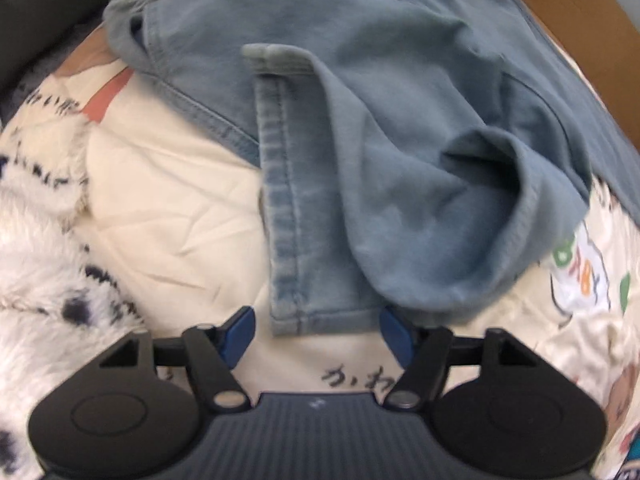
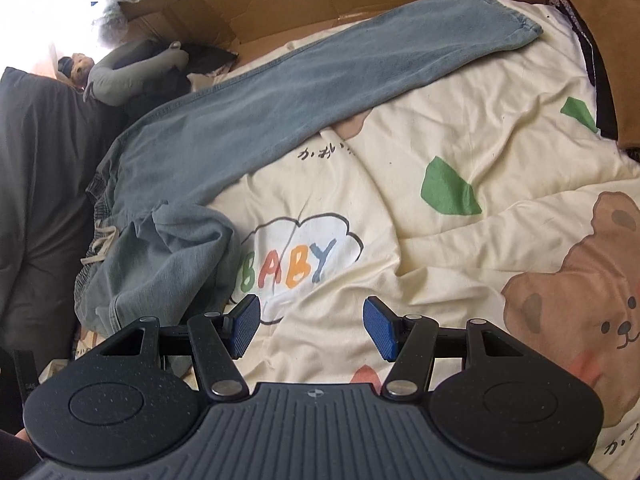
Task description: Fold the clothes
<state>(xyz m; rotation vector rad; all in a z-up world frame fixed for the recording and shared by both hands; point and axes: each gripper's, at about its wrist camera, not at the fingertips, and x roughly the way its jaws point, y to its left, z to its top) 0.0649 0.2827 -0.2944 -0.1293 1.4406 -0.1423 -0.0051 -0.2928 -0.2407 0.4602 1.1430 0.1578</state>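
Observation:
A pair of light blue jeans (image 1: pixel 360 140) lies on a cream printed bedspread (image 1: pixel 172 208). In the left wrist view one leg is folded back, and its hem (image 1: pixel 320 316) lies just ahead of my left gripper (image 1: pixel 320 332), which is open with the hem between the blue pads and not pinched. In the right wrist view the jeans (image 2: pixel 248 120) stretch from a bunched waistband with a white drawstring (image 2: pixel 98 244) at the left to a straight leg reaching the upper right. My right gripper (image 2: pixel 312 326) is open over the bedspread (image 2: pixel 460 264), right of the bunched leg.
Flattened cardboard (image 2: pixel 320 0) lies along the bed's far side. A grey pillow or cushion (image 2: pixel 36 184) and a grey plush toy (image 2: pixel 132 72) sit at the left. A white fluffy blanket with dark spots (image 1: pixel 36 248) is at the left in the left wrist view.

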